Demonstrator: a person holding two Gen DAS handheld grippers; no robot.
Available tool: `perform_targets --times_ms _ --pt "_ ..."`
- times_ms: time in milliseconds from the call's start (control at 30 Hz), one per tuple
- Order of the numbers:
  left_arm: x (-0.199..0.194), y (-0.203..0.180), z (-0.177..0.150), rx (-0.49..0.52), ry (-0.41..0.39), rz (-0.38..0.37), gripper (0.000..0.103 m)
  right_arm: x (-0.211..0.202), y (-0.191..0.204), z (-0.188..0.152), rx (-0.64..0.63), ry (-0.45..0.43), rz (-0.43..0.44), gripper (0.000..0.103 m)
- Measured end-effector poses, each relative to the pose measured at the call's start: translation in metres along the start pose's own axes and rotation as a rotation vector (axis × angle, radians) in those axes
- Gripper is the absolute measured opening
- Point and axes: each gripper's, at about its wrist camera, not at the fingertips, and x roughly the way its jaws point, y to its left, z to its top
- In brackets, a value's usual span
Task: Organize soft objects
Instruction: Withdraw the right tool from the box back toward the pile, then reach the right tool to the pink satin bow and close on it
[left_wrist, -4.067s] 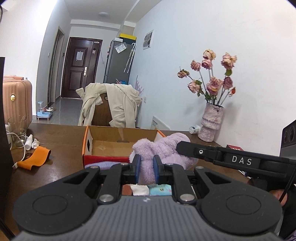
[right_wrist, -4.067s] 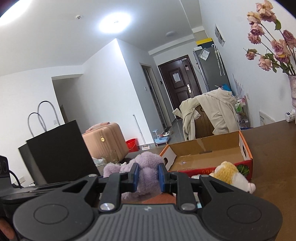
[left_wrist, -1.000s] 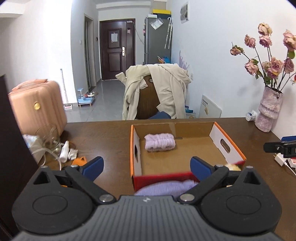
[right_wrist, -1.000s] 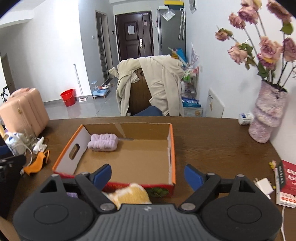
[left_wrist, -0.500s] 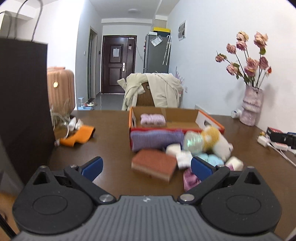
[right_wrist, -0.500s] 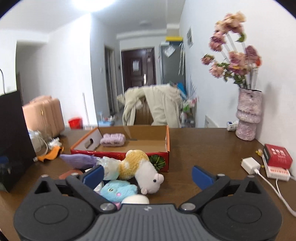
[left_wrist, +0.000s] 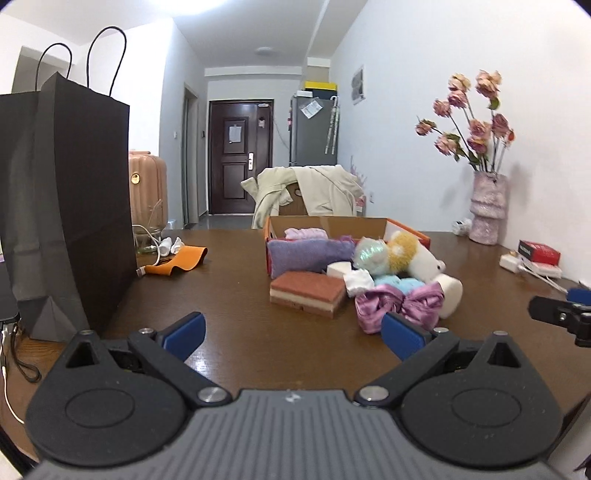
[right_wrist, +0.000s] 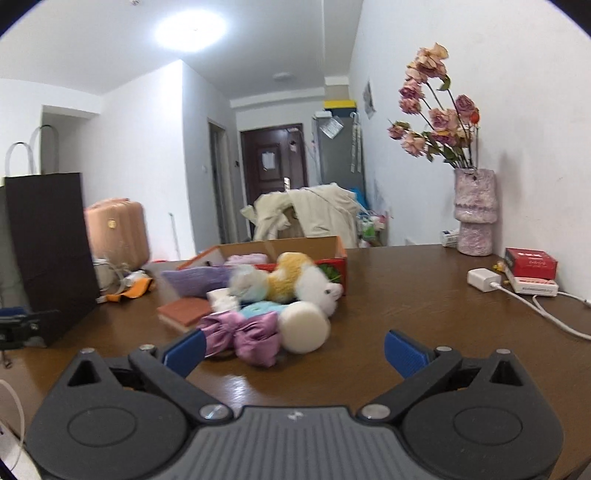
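Soft things lie heaped on the table (left_wrist: 236, 295) against the near wall of the box (left_wrist: 406, 226), which stands toward the table's far edge. A lilac roll (left_wrist: 306, 233) lies inside the box at its left end. Outside, a purple towel (left_wrist: 310, 253) leans along the box's front wall. Just in front of it lies a brown sponge (left_wrist: 308, 291), and a white block (left_wrist: 338, 268) and a white cloth (left_wrist: 359, 281) are tucked between the sponge and the rest of the heap. A pale ball (left_wrist: 371, 254) and a plush toy (left_wrist: 413, 258) rest against the box's right front corner, with a blue toy (left_wrist: 400, 283) below them. Nearest the front edge are a satin bow (left_wrist: 399, 306) and, touching its right side, a round white sponge (left_wrist: 450, 295).

Left gripper (left_wrist: 293, 332) hovers over the table's near edge, its jaws wide apart with nothing between them; the bow sits just beyond its right finger. Right gripper (right_wrist: 293, 350) is likewise spread wide and empty, its jaws having just been opening; in its view the bow (right_wrist: 243, 334) lies just past its left finger and the round white sponge (right_wrist: 304, 326) beside that.

A black bag (left_wrist: 62, 206) stands at the table's left edge, an orange strap (left_wrist: 177, 260) beyond it. A vase (left_wrist: 487, 212) of roses stands at the far right corner, with a red box (left_wrist: 539, 251) and a charger (left_wrist: 511, 262) along the right edge.
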Motion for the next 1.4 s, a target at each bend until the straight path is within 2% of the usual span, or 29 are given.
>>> perform_targets --times_ms 100,233,667,967,1033,1133,1200,1233,1300,1333,1400 --pt "-0.003 -0.001 -0.005 0.015 -0.011 -0.013 0.103 -0.007 0.016 -0.013 -0.071 -0.054 0.040 0.103" --pt "0.004 -0.001 -0.005 0.001 -0.001 -0.011 0.103 -0.002 0.032 -0.019 -0.122 -0.049 0.038 0.103" --pt "0.058 -0.016 0.000 -0.021 0.067 -0.064 0.103 0.043 0.008 -0.017 0.034 0.061 0.014 0.100" --pt "0.113 -0.030 0.011 -0.009 0.136 -0.114 0.103 0.091 0.000 -0.006 0.056 0.134 0.036 0.090" --pt "0.126 -0.032 0.014 -0.010 0.157 -0.127 0.100 0.102 -0.001 -0.004 0.057 0.148 0.047 0.087" --pt "0.149 -0.035 0.017 -0.025 0.206 -0.152 0.091 0.120 -0.003 0.000 0.063 0.174 0.061 0.080" --pt "0.164 -0.036 0.018 -0.037 0.240 -0.165 0.079 0.130 -0.004 0.002 0.076 0.181 0.064 0.076" --pt "0.170 -0.037 0.018 -0.044 0.254 -0.173 0.076 0.134 -0.004 0.003 0.084 0.184 0.067 0.076" --pt "0.184 -0.038 0.019 -0.063 0.288 -0.191 0.068 0.143 -0.006 0.004 0.108 0.198 0.072 0.069" --pt "0.189 -0.039 0.018 -0.070 0.300 -0.199 0.066 0.148 -0.006 0.004 0.117 0.205 0.079 0.063" --pt "0.199 -0.041 0.018 -0.075 0.322 -0.214 0.055 0.157 -0.007 0.005 0.131 0.222 0.091 0.055"
